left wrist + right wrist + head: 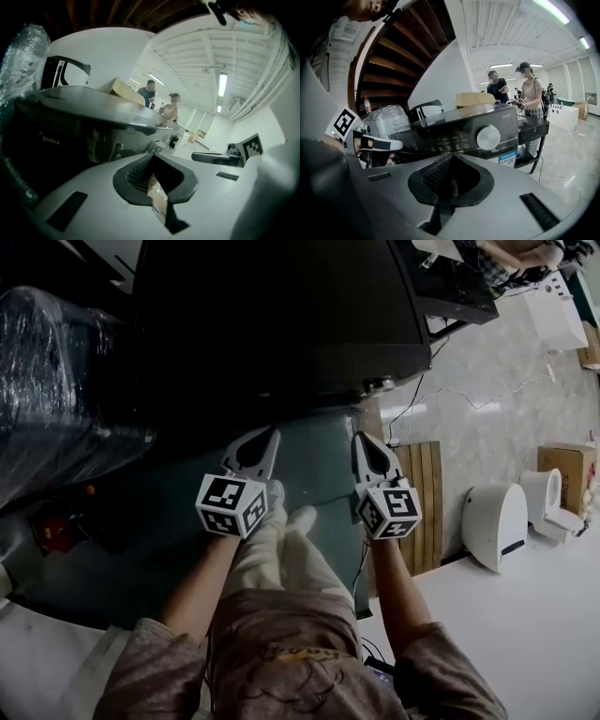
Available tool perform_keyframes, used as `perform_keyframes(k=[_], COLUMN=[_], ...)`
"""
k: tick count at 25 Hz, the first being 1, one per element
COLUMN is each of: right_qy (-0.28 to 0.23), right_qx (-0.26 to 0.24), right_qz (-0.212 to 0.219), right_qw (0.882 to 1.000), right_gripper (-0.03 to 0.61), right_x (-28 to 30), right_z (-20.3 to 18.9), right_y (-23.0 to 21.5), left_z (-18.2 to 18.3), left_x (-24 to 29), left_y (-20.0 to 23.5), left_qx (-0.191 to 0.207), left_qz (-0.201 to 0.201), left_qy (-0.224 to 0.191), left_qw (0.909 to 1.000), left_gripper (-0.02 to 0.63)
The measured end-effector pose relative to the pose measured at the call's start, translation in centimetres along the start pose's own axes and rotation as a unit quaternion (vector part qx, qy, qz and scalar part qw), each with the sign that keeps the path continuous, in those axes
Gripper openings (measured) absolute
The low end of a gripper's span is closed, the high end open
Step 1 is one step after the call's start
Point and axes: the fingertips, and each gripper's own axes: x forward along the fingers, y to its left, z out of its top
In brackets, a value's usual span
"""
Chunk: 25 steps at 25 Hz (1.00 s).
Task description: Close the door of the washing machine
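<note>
The dark washing machine (281,315) fills the top of the head view, and I look down on its lid. Its black control panel with a silver knob (488,137) faces the right gripper view. A dark front with a Midea logo (49,138) shows in the left gripper view, under the grey lid edge (93,110). I cannot tell how the door stands. My left gripper (267,439) and right gripper (361,441) point at the machine's front, just short of it, above the person's knees. Both are shut and hold nothing. The left gripper (375,143) also shows in the right gripper view.
A bulky plastic-wrapped object (56,381) stands left of the machine. To the right are a wooden pallet (424,502), a cable (469,399), a white appliance (492,521) and a cardboard box (567,474). Two people (513,89) stand behind a black cart (532,126).
</note>
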Motion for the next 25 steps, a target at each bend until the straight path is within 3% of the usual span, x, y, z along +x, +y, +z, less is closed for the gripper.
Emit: perform_keyframes(k=[9,15,20,25], right_qy=[-0.045,-0.078,-0.102,-0.127], right_qx=[0.013,-0.008,-0.031,-0.056], right_qz=[0.026,0.028,0.016,-0.031], right_qw=[0.999,0.996,0.994,0.99], right_gripper=[-0.006,-0.006,-0.006,-0.006], right_x=[-7.9,-13.1,-16.2,-18.8], right_z=[8.3,12.6,14.2,13.7], right_y=[5.9,7.5,7.6,5.8], left_z=[7.1,10.5,11.8,11.2], left_x=[-7.2,-10.4,-11.8,-12.3], left_y=[-5.7,-9.5,-11.0,-11.0], left_qx=[0.023,0.053,0.064,0.1], left_qz=[-0.035,-0.056,-0.069,-0.061], left_qy=[-0.019,-0.035,-0.051,-0.074], left_qw=[0.9989,0.9964,0.9942,0.9904], left_gripper=[0.002,0.002,0.002,0.002])
